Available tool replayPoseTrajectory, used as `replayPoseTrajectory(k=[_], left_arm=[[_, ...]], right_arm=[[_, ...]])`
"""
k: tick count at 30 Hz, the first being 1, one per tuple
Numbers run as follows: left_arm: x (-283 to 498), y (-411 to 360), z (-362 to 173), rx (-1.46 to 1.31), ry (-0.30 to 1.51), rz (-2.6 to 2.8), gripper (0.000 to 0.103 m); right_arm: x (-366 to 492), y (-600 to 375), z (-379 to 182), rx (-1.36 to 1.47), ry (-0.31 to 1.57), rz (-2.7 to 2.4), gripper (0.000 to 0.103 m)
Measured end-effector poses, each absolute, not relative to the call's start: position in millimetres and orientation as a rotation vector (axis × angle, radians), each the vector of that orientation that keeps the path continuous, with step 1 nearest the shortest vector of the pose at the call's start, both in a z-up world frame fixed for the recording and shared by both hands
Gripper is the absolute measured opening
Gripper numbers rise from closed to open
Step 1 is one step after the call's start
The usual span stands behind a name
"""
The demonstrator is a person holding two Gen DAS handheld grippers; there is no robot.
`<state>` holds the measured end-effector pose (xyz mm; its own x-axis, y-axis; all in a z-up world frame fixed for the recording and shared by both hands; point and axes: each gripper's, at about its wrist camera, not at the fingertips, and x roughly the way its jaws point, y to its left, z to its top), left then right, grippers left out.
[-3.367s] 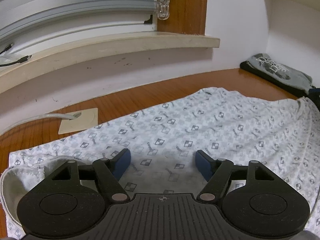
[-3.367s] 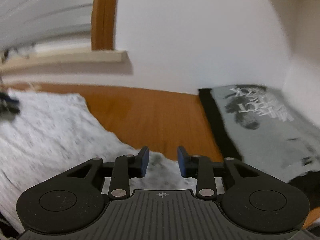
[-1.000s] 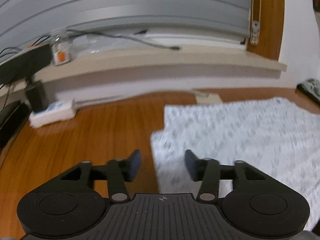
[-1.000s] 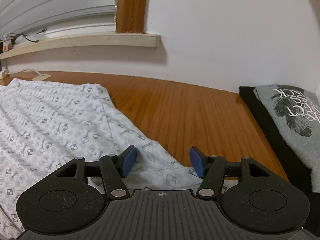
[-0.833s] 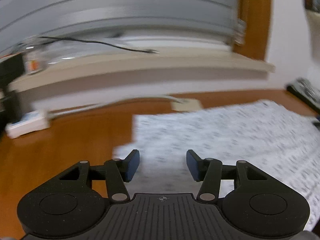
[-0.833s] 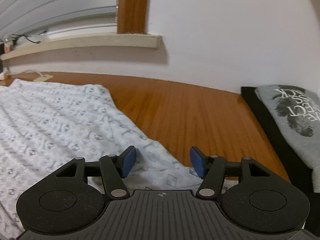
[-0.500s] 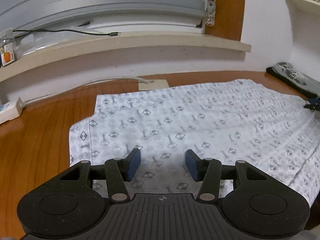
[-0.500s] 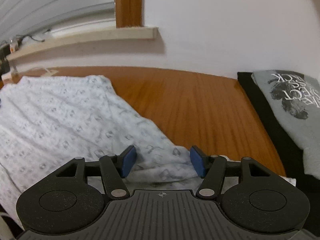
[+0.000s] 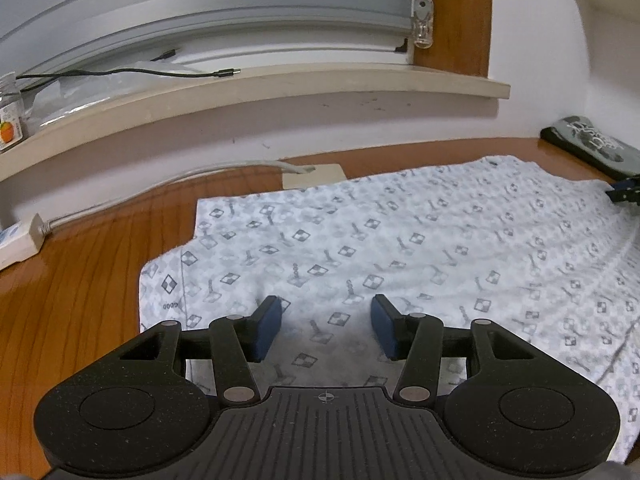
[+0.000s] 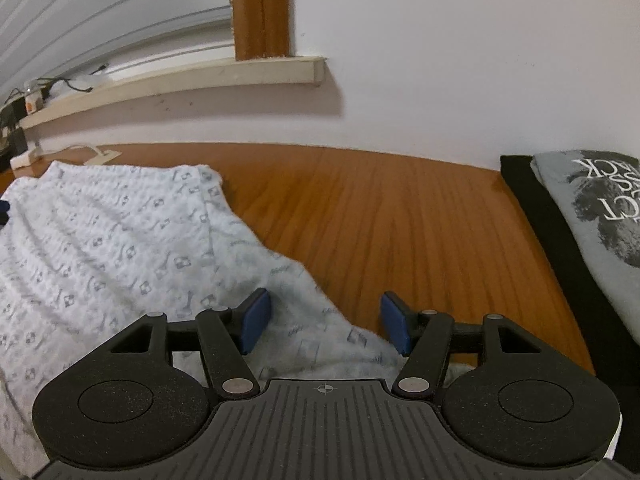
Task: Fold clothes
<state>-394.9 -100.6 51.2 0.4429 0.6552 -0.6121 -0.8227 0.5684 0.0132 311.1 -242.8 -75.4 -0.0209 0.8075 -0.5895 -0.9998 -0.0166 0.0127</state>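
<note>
A wooden table [image 9: 80, 288] is carrying a white patterned garment [image 9: 400, 248], which is lying spread flat across its middle, reaching toward the wall below the window sill [image 9: 280, 84]. At the table's right end, well apart from it, a grey printed T-shirt [image 10: 592, 216] is resting on a black folded cloth [image 10: 532, 208]. The left gripper [image 9: 326, 330] is hovering over the garment's left part, jaws apart, nothing between them. The right gripper [image 10: 324, 322] is hanging over the garment's right edge, jaws likewise apart.
</note>
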Motion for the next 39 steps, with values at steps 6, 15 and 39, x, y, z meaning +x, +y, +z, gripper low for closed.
replayPoseTrajectory(k=[6, 15, 39], left_arm=[[-390.0, -80.0, 49.2, -0.306, 0.612, 0.934, 0.054], [-379.5, -23.8, 48.0, -0.312, 0.613, 0.981, 0.055], [-370.2, -121.4, 53.3, -0.356, 0.601, 0.876, 0.057]], right_arm=[[311.8, -217.4, -75.7, -0.499, 0.500, 1.537, 0.060], [322.9, -147.3, -76.3, -0.497, 0.504, 1.553, 0.061], [337.5, -246.3, -33.5, -0.489, 0.606, 1.560, 0.075]])
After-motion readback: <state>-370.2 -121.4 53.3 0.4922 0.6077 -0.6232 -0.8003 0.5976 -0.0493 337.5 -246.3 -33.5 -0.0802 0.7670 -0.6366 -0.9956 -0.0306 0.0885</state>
